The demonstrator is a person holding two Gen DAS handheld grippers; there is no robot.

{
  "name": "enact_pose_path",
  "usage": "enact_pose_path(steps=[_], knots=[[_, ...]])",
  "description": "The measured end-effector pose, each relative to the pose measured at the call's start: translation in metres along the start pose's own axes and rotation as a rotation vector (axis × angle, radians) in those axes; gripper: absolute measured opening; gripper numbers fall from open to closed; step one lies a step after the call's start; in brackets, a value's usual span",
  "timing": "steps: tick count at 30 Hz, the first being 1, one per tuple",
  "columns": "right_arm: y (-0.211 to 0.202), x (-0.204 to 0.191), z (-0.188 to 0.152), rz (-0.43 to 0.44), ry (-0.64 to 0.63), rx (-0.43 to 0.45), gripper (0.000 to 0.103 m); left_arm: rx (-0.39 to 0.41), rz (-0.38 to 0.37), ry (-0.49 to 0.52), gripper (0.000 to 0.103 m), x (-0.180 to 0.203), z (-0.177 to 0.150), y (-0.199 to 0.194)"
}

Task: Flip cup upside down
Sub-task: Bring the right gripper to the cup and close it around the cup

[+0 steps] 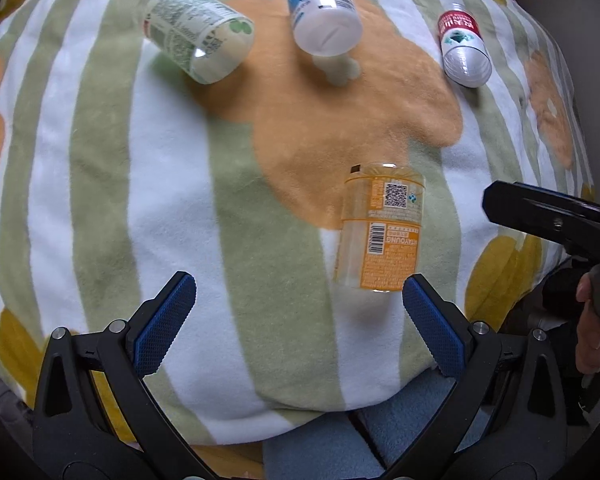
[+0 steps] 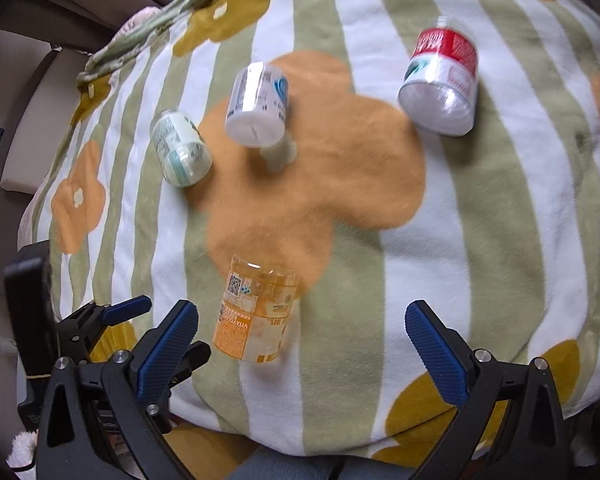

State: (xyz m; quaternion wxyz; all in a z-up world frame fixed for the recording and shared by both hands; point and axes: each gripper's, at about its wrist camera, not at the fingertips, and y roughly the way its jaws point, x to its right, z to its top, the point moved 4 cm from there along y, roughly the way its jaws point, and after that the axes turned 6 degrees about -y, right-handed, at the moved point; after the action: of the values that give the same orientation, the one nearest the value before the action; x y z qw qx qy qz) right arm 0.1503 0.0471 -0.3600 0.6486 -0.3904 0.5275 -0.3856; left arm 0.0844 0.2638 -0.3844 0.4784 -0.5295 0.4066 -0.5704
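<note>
While the orange cup [image 1: 380,228] is standing on the striped blanket [image 1: 140,200] at the near edge of the big orange flower print, its label is reading inverted, which suggests that it is already resting mouth down, though the rim itself is too blurred to confirm. In the left wrist view the cup is sitting just beyond the right-hand finger of the left tongs [image 1: 298,304], off centre; in the right wrist view it is sitting just beyond the left-hand finger of the right tongs [image 2: 300,332]. Both tongs are hanging spread wide and are pinching nothing; neither is touching the cup. Farther back, three more cups are standing apart from one another: a green cup [image 1: 198,32], a blue cup [image 1: 324,12] in the middle of the flower, and a red cup [image 1: 462,44] to the right. The step in hand is judged to be the interval between cups, with no grasp yet begun. The next move is calling for one pair of tongs to centre on a cup, straddling its wall squarely before closing, since soft bedding is likely to let a nudged cup tip.
</note>
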Motion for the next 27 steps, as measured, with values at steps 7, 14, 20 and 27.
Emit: enact_pose_path(steps=[7,14,20,27], knots=[[0.056,-0.017,0.012,0.079,0.039,-0.158,0.09,0.036,-0.007,-0.097,0.103,-0.027,-0.009,-0.012],[0.09,-0.024,0.016,0.136,0.108,-0.262,0.075,0.039,0.0,-0.133,0.103,-0.041,-0.015,-0.009],[0.099,-0.024,0.017,0.122,0.137,-0.277,0.058,0.064,-0.018,-0.134,0.103,-0.038,-0.018,-0.014],[0.098,-0.013,0.017,0.152,0.196,-0.255,0.056,0.062,-0.041,-0.156,0.103,-0.039,-0.022,-0.016]])
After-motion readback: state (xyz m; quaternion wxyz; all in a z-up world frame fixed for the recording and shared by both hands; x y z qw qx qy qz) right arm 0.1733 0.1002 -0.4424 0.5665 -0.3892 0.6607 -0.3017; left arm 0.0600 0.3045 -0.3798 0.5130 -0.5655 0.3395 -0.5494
